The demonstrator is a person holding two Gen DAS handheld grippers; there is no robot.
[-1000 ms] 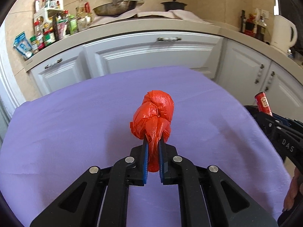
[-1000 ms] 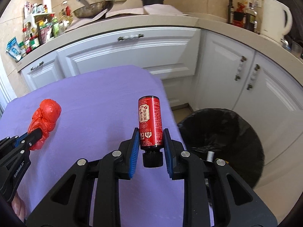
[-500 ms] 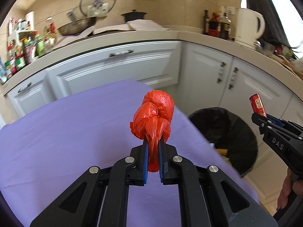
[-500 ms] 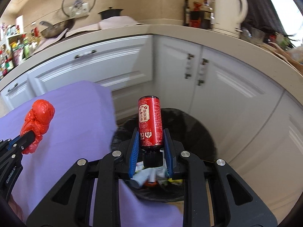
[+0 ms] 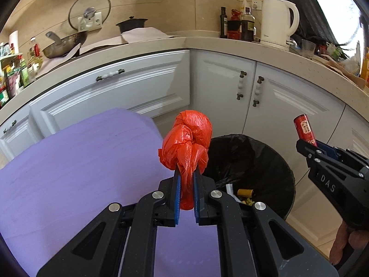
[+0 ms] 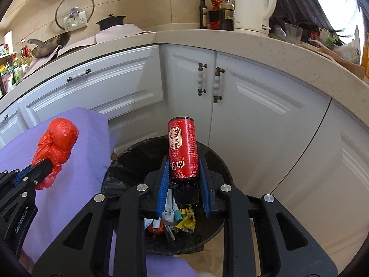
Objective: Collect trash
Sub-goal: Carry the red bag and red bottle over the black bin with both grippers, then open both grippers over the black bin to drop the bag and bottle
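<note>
Left wrist view: the left gripper (image 5: 184, 184) is clamped on the twisted tail of a red plastic bag (image 5: 186, 143), whose knotted bulk stands above the blue pads (image 5: 176, 198) at centre frame. Lower left lies the purple tablecloth (image 5: 69, 173). Right of centre, a black-lined trash bin (image 5: 265, 161) sits on the floor.

Right wrist view: the right gripper (image 6: 183, 180) is clamped on an upright red can (image 6: 183, 147), held at centre frame directly over the bin's opening, litter visible inside. White cabinets (image 6: 253, 115) and a beige countertop (image 6: 230, 38) with a white kettle (image 6: 253, 2) fill the upper frame.
</note>
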